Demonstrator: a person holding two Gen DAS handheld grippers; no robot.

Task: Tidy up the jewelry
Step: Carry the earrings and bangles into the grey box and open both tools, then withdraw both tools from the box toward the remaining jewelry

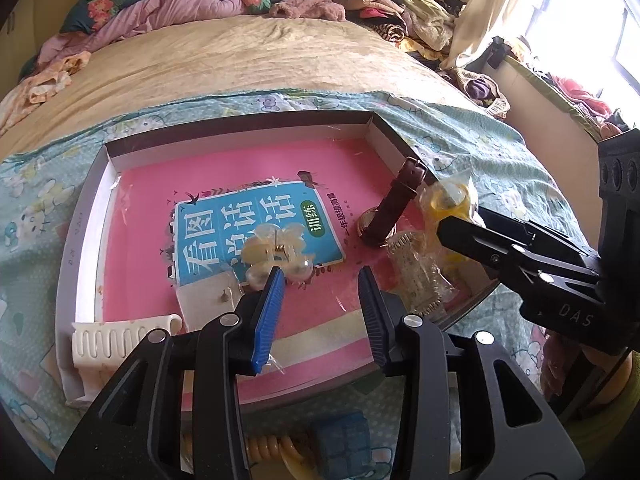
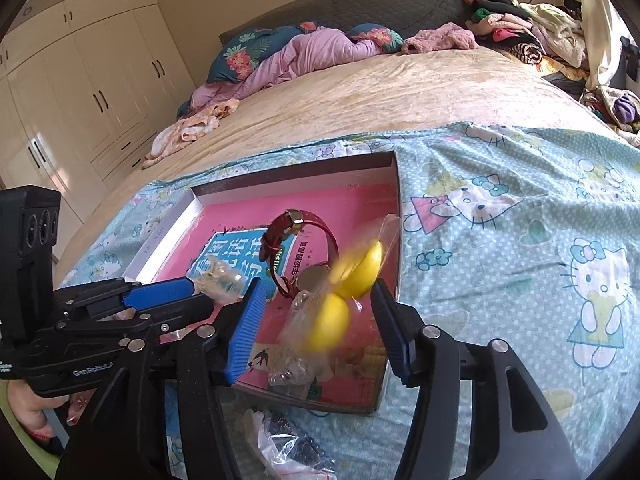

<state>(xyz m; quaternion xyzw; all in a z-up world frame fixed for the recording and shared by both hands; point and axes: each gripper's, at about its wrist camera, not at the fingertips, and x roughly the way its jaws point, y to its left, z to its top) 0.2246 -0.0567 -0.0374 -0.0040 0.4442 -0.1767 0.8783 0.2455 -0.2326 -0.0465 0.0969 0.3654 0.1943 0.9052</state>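
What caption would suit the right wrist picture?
Open right gripper over a yellow bagged item, blurred, beside a red watch in a box.

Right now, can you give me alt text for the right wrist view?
A blurred clear plastic bag of yellow pieces is between the open blue pads of the right gripper, over a shallow grey box holding a pink book. A red-strap watch lies inside; the left gripper enters at left.

Book cover (image 1: pixel 256 232): 看图说话 训练; right gripper (image 1: pixel 460 236): DAS (left gripper (image 2: pixel 188 292): GenRobot).
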